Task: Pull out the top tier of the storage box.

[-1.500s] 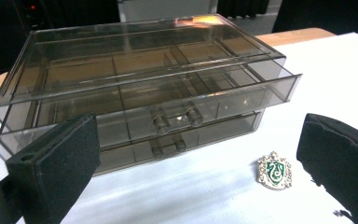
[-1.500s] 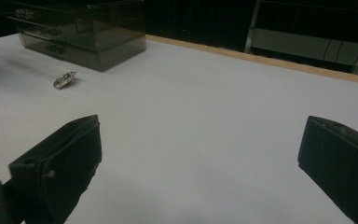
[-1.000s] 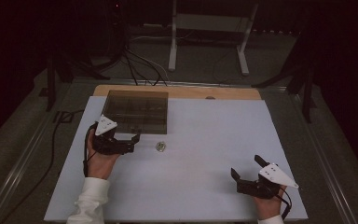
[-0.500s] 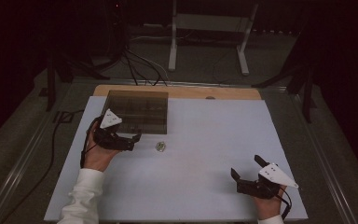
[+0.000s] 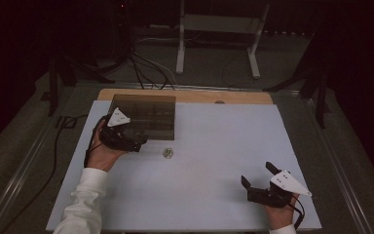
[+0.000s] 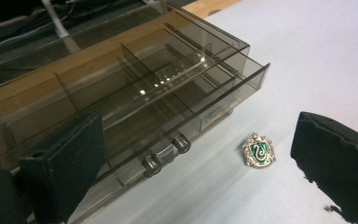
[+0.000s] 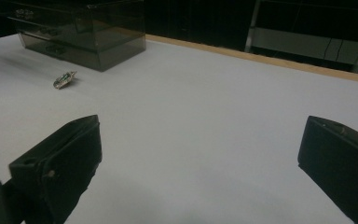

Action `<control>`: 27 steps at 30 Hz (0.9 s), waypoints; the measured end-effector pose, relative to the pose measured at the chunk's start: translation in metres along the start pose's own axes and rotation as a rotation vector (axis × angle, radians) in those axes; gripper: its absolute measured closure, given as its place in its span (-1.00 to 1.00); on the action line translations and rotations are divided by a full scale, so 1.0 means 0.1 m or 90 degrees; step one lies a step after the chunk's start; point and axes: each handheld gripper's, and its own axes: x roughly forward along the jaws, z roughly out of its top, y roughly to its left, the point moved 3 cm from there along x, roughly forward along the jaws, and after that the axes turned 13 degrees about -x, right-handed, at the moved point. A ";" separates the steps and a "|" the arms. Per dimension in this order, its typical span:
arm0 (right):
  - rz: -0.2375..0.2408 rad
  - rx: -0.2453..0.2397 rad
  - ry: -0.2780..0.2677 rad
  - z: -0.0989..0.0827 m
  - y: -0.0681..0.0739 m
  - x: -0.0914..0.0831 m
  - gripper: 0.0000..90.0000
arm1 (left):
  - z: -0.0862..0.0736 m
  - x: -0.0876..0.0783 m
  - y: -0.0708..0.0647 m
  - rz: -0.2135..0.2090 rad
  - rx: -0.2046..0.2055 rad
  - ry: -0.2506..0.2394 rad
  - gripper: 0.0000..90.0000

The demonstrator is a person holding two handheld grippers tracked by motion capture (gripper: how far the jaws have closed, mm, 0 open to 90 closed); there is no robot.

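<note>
A smoked, see-through drawer box (image 5: 143, 117) with inner dividers stands at the table's back left. Its lowest drawer front (image 6: 168, 154) carries two small knobs and faces my left gripper (image 5: 137, 143). That gripper is open, just in front of the box, with nothing between its jaws. A small silver and green crest pin (image 5: 167, 153) lies flat on the white table, right of the left gripper; the pin (image 6: 259, 150) sits between the jaws' line and the box. My right gripper (image 5: 256, 174) rests open near the front right, far from the pin (image 7: 64, 79) and the box (image 7: 84, 28).
The white table top (image 5: 214, 146) lies on a wooden board (image 5: 243, 96) whose far strip shows behind it. Cables and a metal stand (image 5: 214, 29) lie on the dark floor beyond. A white sleeve (image 5: 85, 200) comes in at the front left.
The left hand and its gripper have moved forward and slightly right, closer to the box front. The right gripper, the pin and the box have stayed put.
</note>
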 end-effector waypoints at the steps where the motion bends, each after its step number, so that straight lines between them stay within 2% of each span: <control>1: 0.000 0.000 0.000 0.00 0.00 0.00 -1.00 | 0.00 0.01 0.00 -0.003 0.002 0.002 -0.93; 4: 0.001 0.000 0.001 0.00 0.00 0.00 -1.00 | 0.00 0.02 0.01 -0.013 0.005 0.007 -0.96; 15: 0.002 -0.001 0.002 0.00 0.01 0.01 -1.00 | 0.01 0.11 0.05 -0.023 0.017 0.035 -0.99; 20: 0.002 -0.001 0.001 0.00 0.00 0.01 -1.00 | 0.01 0.19 0.04 -0.016 0.037 0.057 -0.98; 23: 0.002 0.000 0.001 0.00 0.00 0.00 -1.00 | 0.02 0.22 0.04 -0.008 0.053 0.056 -0.86; 27: 0.001 0.000 0.001 0.00 0.00 0.00 -1.00 | 0.01 0.28 0.03 0.001 0.064 0.076 -0.69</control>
